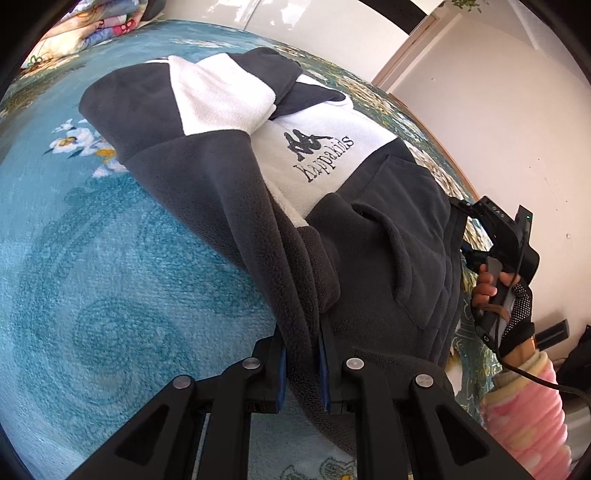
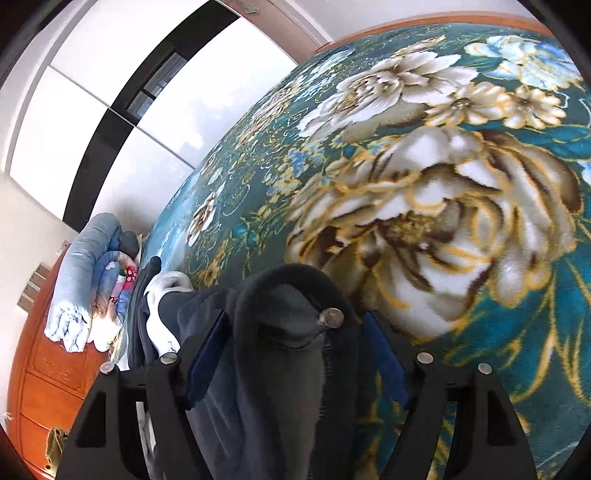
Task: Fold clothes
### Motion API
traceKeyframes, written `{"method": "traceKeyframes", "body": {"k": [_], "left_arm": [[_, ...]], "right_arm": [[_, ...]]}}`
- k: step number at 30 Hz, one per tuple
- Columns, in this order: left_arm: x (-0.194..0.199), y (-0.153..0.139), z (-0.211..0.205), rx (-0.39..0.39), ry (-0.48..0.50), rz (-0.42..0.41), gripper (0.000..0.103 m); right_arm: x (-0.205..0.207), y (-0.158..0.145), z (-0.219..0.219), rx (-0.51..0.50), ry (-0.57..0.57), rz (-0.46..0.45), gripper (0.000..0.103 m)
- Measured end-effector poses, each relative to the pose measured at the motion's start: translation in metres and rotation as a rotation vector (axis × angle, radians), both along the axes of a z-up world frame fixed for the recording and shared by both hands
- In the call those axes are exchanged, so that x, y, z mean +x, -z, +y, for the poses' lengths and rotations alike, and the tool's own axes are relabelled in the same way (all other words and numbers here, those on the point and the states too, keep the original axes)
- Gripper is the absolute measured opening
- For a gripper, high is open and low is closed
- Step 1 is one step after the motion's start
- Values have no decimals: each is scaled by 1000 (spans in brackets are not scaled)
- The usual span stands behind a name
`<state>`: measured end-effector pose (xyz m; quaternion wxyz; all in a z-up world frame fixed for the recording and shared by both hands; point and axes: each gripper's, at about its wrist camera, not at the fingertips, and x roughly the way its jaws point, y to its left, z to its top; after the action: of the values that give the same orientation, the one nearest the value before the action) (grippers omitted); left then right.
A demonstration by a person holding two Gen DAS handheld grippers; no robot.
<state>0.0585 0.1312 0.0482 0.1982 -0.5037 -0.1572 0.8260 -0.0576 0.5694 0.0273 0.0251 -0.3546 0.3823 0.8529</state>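
A dark grey and white fleece hoodie [image 1: 314,155] with a "Kappa kids" logo lies on a teal floral blanket [image 1: 110,277], one sleeve folded across its chest. My left gripper [image 1: 301,365] is shut on the dark sleeve cuff near the hoodie's lower edge. My right gripper [image 1: 480,236] shows at the hoodie's right side, held by a gloved hand. In the right wrist view the right gripper [image 2: 295,354] has its blue pads wide apart, with dark hem fabric and a metal snap [image 2: 330,317] lying between them.
Rolled bedding [image 2: 85,280] lies at the head of the bed by a wooden headboard [image 2: 44,384]. A floral quilt [image 1: 74,33] sits at the far corner. White wall [image 1: 498,110] runs along the bed's right side.
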Motion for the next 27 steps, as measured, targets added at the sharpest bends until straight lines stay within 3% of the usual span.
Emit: {"method": "traceKeyframes", "body": {"k": [1,2,3,9,12,14,19,23,27], "left_arm": [[1,-2,-2,9,-1,1,14],[2,-6,-4,20,-4,3,14],[3,-10,-7,22,-10,7,14],[23,-48,-44,-4,-75,89,13],[39,-57,-73,-12,-113,95,13],[50,-58,-93,-17,-139,85,13],[90,-59,-141,-45,-152,77,12],[118,-54,-173,-77,-140,70,12],[120,-37,-186,-31,-159,13,12]], "right_arm": [[1,0,-2,-8,2,-9,53],[3,0,-5,-11,4,-26,29],[5,1,-7,-14,6,-43,16],[63,-20,-17,-57,20,43,14],[115,-36,-42,-4,2,110,14],[152,-43,-60,37,-8,141,14],[262,-44,-102,-17,-68,176,13],[343,-50,-150,48,-174,179,13],[360,-47,-170,121,-216,130,13]]}}
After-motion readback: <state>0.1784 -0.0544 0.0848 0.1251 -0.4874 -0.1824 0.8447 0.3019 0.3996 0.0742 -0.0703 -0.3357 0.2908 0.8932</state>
